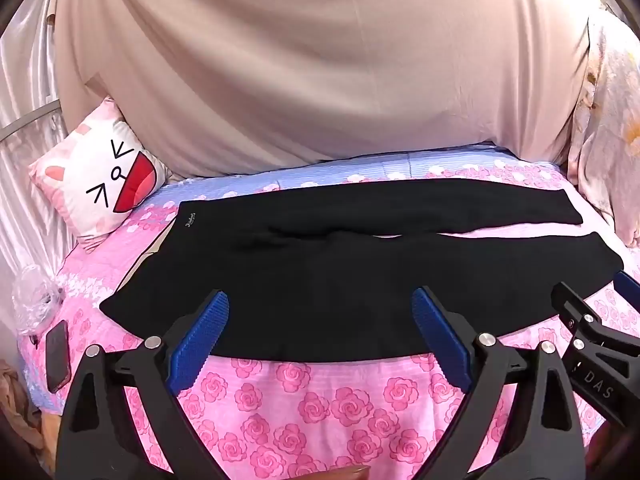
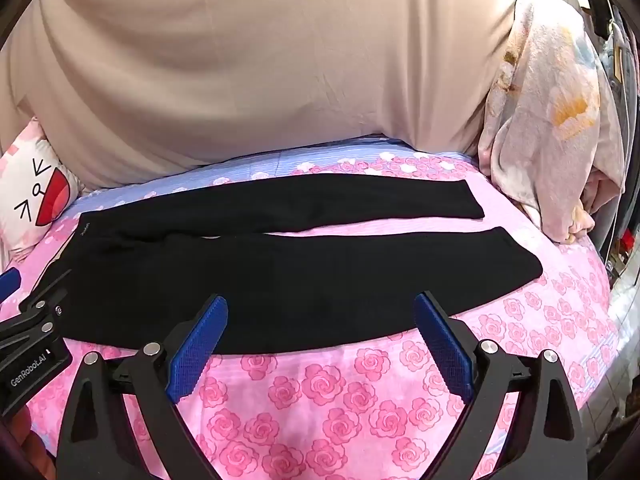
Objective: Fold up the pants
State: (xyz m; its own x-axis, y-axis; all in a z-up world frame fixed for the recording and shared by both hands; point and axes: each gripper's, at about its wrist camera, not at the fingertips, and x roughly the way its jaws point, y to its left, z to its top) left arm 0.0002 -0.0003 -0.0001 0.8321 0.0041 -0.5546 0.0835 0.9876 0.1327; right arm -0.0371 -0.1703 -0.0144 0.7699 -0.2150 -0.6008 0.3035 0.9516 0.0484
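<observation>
Spread grippers [image 1: 320, 344]; pants [image 1: 340, 272] lengthwise left-right

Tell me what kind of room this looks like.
Most likely a bedroom. The black pants lie spread on a bed with a pink rose-print sheet, a cartoon-face pillow sits at one corner, and a crumpled floral blanket is heaped at the other side.

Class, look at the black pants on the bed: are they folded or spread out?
Spread out. The black pants lie flat on the rose bedsheet, both legs side by side at full length, unfolded.
</observation>
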